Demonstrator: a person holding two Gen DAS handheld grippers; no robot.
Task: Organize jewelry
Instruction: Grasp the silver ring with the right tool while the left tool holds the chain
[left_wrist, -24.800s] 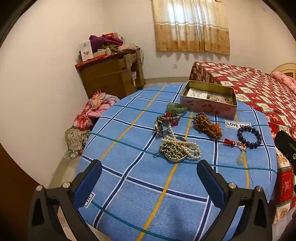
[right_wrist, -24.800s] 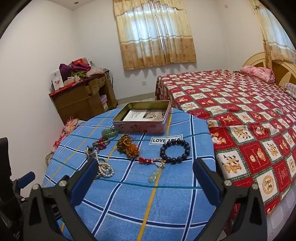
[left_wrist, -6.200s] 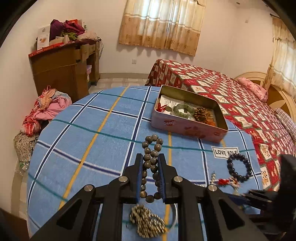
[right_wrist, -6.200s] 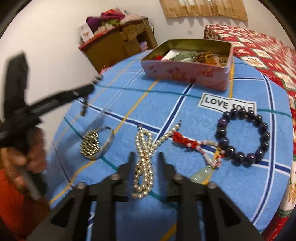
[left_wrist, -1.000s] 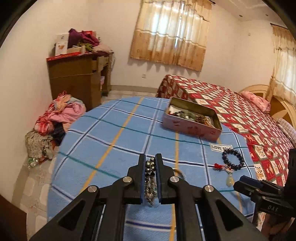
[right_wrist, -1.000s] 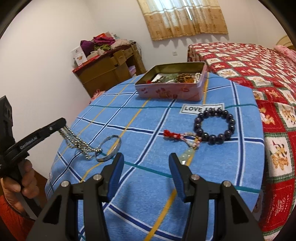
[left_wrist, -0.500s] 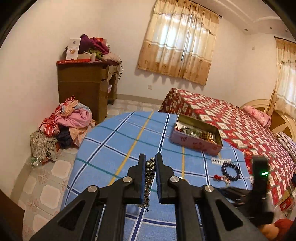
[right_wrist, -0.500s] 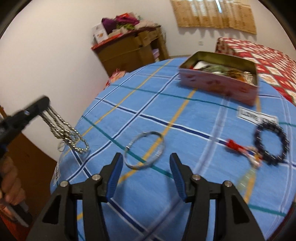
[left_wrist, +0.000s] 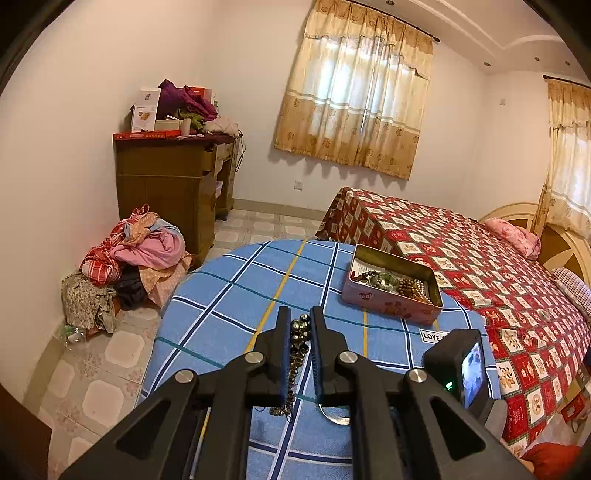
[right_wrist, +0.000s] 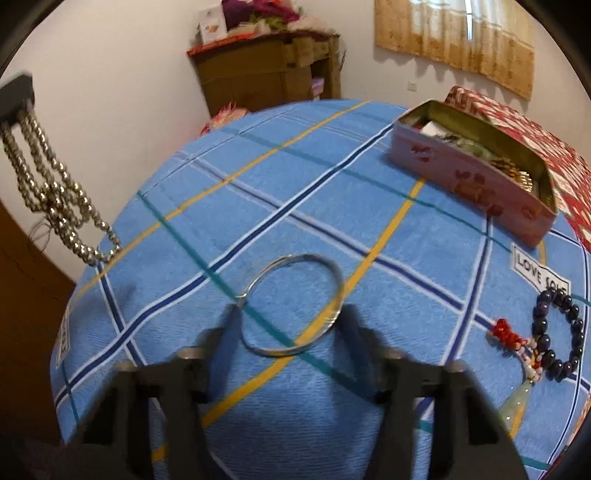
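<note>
Lifted bead strand (left_wrist: 298, 341); "LOVE" label (right_wrist: 540, 275)

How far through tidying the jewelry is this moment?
Roughly midway. The tin already holds several pieces, including brown beads. The left gripper is shut on the metallic bead strand, lifted off the table. The silver bangle between the open right gripper fingers, dark bead bracelet and red-tasselled pendant remain out.
</note>
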